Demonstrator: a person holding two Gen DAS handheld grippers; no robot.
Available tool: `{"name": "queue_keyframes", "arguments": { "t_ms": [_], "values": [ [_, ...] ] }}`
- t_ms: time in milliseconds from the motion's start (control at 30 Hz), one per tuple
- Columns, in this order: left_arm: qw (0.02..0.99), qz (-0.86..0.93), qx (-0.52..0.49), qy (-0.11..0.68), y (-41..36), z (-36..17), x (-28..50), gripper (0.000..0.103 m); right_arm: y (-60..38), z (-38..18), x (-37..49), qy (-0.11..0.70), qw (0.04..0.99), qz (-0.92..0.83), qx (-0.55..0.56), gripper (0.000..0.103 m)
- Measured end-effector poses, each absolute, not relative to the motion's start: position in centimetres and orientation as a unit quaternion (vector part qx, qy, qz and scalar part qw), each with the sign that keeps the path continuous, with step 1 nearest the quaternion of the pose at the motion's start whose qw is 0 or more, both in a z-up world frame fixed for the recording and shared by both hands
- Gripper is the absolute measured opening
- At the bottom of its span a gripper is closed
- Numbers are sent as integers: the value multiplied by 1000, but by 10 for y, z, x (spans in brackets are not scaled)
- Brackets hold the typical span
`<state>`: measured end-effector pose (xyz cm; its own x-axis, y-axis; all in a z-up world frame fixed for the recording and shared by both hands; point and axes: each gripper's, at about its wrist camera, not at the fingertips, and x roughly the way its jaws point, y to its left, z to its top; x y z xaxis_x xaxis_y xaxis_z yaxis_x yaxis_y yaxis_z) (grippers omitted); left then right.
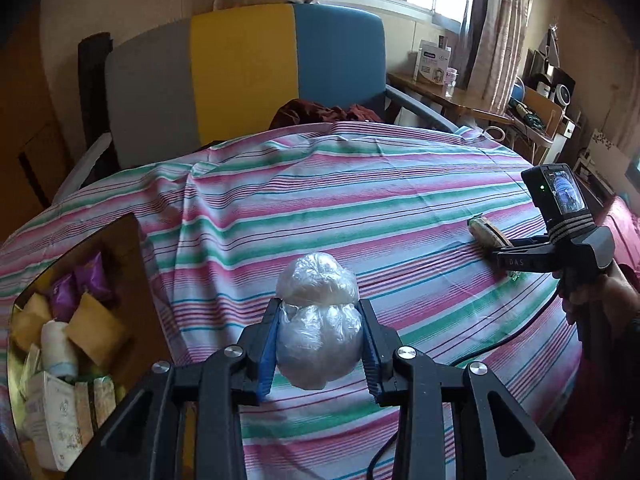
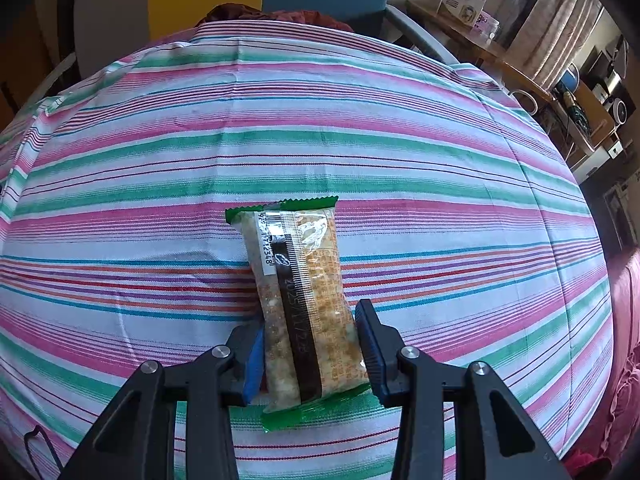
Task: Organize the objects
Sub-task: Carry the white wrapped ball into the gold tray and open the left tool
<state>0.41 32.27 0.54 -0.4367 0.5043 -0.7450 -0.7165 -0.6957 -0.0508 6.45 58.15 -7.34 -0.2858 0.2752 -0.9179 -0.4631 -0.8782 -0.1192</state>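
Note:
My left gripper (image 1: 318, 332) is shut on a clear plastic-wrapped white bundle (image 1: 318, 320), held above the striped cloth (image 1: 360, 208). Its upper lump bulges past the fingertips. In the right wrist view my right gripper (image 2: 310, 336) is shut on a snack bar in a clear wrapper with green ends (image 2: 300, 292), which points away from me over the cloth (image 2: 320, 128). The left wrist view shows that same right gripper (image 1: 500, 250) at the far right with the snack bar (image 1: 482, 230) in its jaws, low over the cloth, and a hand (image 1: 600, 296) on its handle.
A cardboard box (image 1: 132, 280) at the lower left holds several packets and a white roll. A grey, yellow and blue chair back (image 1: 240, 68) stands behind the table with dark red cloth (image 1: 316, 112) on it. A cluttered wooden desk (image 1: 452, 96) is at the back right. A black cable (image 1: 512, 340) trails over the cloth.

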Motion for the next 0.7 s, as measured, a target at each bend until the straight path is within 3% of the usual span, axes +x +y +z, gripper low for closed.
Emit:
{"name": "queue_keyframes", "arguments": {
  "t_ms": [700],
  "values": [
    [334, 857, -378, 106, 257, 10, -1, 36, 602, -82, 65, 93, 227, 804, -541, 43]
  ]
}}
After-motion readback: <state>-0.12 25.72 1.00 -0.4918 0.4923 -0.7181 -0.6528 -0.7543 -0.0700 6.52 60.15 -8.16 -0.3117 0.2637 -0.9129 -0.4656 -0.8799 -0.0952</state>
